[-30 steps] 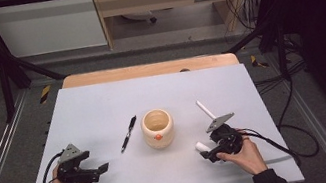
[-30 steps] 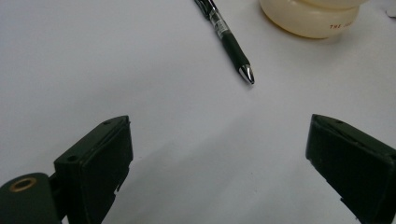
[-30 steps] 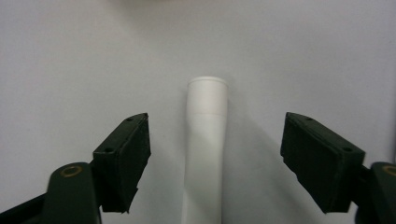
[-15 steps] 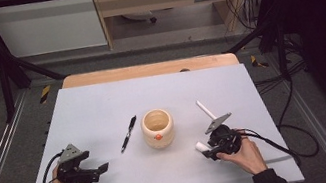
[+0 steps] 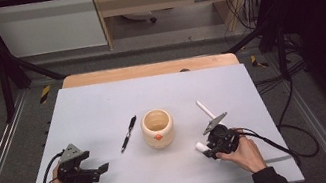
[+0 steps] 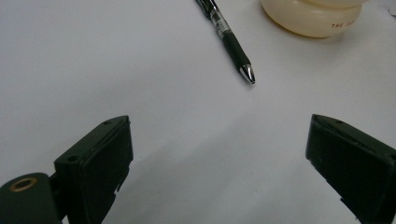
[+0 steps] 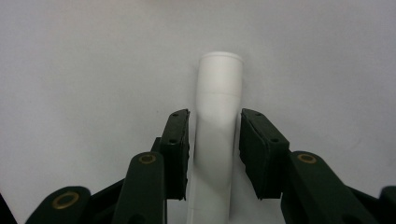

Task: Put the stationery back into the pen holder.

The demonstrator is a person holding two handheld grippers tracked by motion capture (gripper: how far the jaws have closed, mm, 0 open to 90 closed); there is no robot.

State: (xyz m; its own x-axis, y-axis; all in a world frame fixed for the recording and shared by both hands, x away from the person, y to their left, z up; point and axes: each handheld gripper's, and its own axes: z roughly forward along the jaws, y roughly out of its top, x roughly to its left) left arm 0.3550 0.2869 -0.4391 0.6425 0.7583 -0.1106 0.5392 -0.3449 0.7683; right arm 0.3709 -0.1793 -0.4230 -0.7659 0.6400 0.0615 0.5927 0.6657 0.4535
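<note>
A white tube [image 7: 217, 98] lies on the grey table between the jaws of my right gripper [image 7: 215, 128]. The jaws have just been closing on it, and a thin gap still shows at each pad. In the high view the tube's end [image 5: 200, 147] pokes out left of my right gripper [image 5: 208, 150] near the front right. My left gripper [image 5: 104, 168] rests at the front left, open with nothing between its pads [image 6: 100, 158]. A black pen [image 5: 128, 133] lies ahead of it, its silver tip [image 6: 248, 73] towards me.
A cream round cup [image 5: 158, 128] with an orange mark stands mid-table, right of the pen; its base [image 6: 313, 21] shows in the left gripper view. A thin white stick [image 5: 204, 109] lies just behind the right gripper. Cables trail from both grippers.
The right gripper's jaws have drawn in around the white tube. Both hands have stayed where they were, and the pen and cup have not moved.
</note>
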